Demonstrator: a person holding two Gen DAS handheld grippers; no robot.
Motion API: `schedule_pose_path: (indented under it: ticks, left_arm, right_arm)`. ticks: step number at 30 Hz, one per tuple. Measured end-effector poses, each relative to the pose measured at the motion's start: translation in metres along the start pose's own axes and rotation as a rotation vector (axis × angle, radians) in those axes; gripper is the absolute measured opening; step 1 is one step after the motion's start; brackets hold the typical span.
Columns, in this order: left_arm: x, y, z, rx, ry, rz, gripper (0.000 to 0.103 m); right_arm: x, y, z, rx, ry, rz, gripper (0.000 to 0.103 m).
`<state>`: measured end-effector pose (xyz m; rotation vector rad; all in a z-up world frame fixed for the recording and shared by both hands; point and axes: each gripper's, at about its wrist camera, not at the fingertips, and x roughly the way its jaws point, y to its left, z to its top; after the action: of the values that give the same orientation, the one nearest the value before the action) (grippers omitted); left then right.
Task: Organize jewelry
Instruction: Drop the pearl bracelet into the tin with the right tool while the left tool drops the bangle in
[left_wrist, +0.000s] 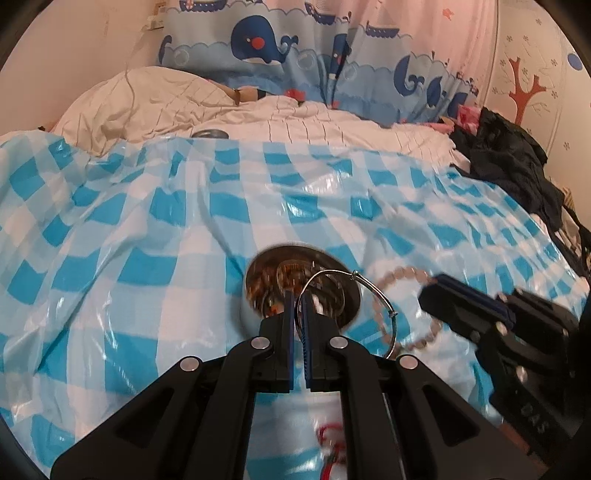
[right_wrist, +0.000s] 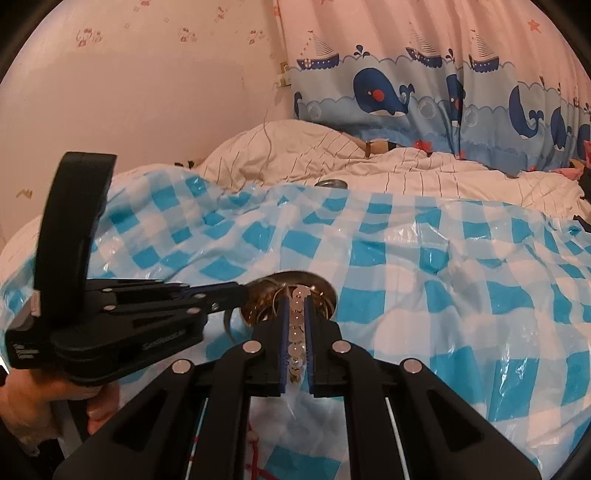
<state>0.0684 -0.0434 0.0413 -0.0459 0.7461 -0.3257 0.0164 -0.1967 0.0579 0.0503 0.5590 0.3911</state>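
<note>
You hold the thin silver wire bangle (left_wrist: 369, 306) pinched in the left gripper (left_wrist: 298, 306) and the pale pink bead bracelet (right_wrist: 297, 332) clamped in the right gripper (right_wrist: 296, 325), both above the round metal bowl (left_wrist: 352, 295); separate them gently, without tangling.

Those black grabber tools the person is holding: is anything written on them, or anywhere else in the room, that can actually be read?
"DAS": raised letters on the body of the right gripper, seen in the left wrist view; uncertain, since it is blurred.
Pale lettering along the side of the left gripper: too blurred to read.
Small white lines of print on that gripper's rear housing: too small to read.
Whale curtain: pictures only, no words.
</note>
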Motion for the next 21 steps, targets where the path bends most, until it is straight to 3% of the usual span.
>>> schedule_pose_path:
  ticks: [4,10,13,19,20,21]
  left_arm:
    - [0.015,0.005,0.013,-0.057,-0.016,0.014,0.004]
    - [0.041,0.025,0.010,-0.166,0.062,-0.014,0.009]
    - [0.036,0.034,0.008,-0.194,0.054,-0.007,0.011]
    - [0.014,0.048,0.006,-0.214,0.027,0.020,0.017]
    - [0.011,0.050,0.004,-0.212,0.028,0.022,0.018]
    - [0.007,0.051,0.002,-0.209,0.031,0.023,0.018]
  right_arm:
    - [0.002,-0.001,0.003,-0.003,-0.006,0.000,0.008]
    - [0.014,-0.002,0.014,0.007,-0.013,0.030,0.008]
    - [0.021,-0.002,0.018,0.025,-0.010,0.053,0.008]
    - [0.045,-0.004,0.028,0.120,-0.010,0.196,0.010]
    - [0.059,-0.007,0.027,0.134,0.034,0.168,0.015]
    - [0.067,-0.010,0.025,0.142,0.069,0.146,0.034]
